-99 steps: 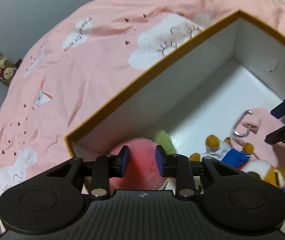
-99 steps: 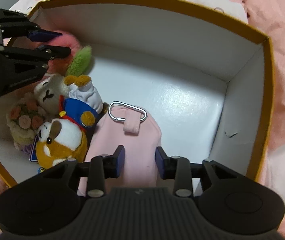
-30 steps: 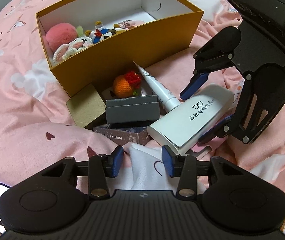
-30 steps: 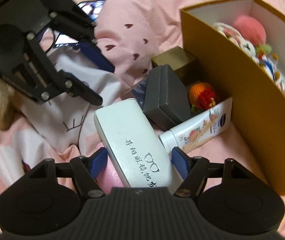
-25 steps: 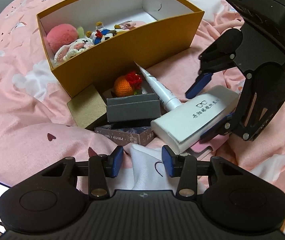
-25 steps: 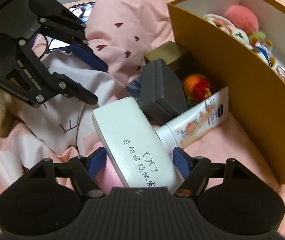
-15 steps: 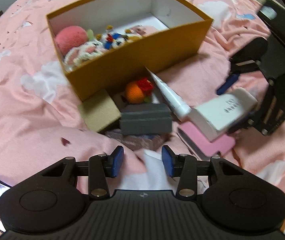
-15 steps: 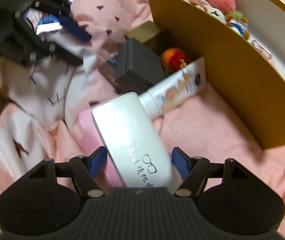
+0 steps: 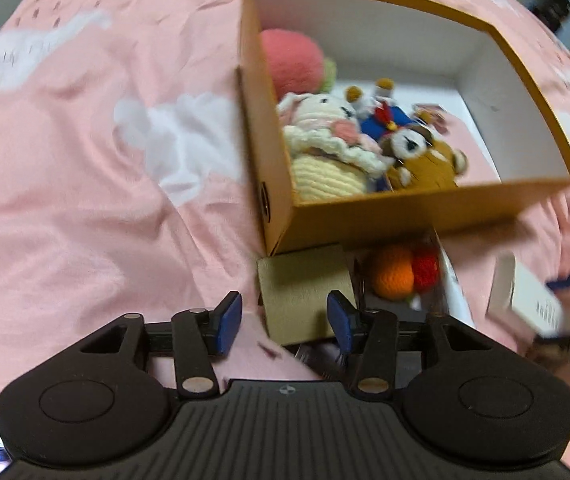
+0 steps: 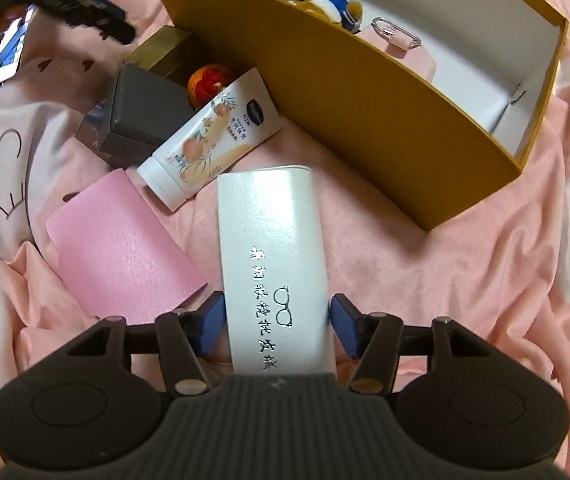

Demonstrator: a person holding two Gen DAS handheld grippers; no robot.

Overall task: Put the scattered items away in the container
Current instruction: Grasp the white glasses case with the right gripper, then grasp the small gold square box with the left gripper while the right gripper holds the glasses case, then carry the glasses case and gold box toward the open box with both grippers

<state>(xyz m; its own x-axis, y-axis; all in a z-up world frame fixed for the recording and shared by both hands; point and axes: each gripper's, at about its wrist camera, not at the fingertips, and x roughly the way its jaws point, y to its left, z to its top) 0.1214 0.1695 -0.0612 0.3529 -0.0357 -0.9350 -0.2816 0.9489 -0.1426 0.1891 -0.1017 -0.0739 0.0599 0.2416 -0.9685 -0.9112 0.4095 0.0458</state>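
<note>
Bedding in pink with white clouds [image 10: 445, 280], carrying everything. Toward the far side of the bed, a mustard cardboard box [image 10: 365, 92], open on top, white inside. Packed into one end of it: a pink pompom [image 9: 291, 62] in the corner, crochet and plush toys [image 9: 325, 148] just beside, and a pink pouch with a metal clip [image 10: 409, 52] next to them; other end bare. Outside, along the box's near long wall, a cluster of loose things: a tan small box [image 9: 305, 292] at the box's corner, an orange and red crochet fruit [image 10: 209, 80] touching the wall, a grey case [image 10: 145, 108] stacked on a darker printed box, and a lotion tube [image 10: 213, 136] lying slantwise with its flat end against the wall. Nearer the bed's front edge, a flat pink wallet-like item [image 10: 121, 248] lying on the sheet. Right gripper [image 10: 277, 322], pointing steeply down, fingers just drawn in onto a white glasses case [image 10: 271, 240], blue pads against both long sides, the case reaching forward toward the box but not over it. Left gripper [image 9: 285, 320], also aimed down, fingers just spread to a middling gap and clamping nothing, hovering above the near corner of the tan small box, pads clear of it. Much blur in the left view.
</note>
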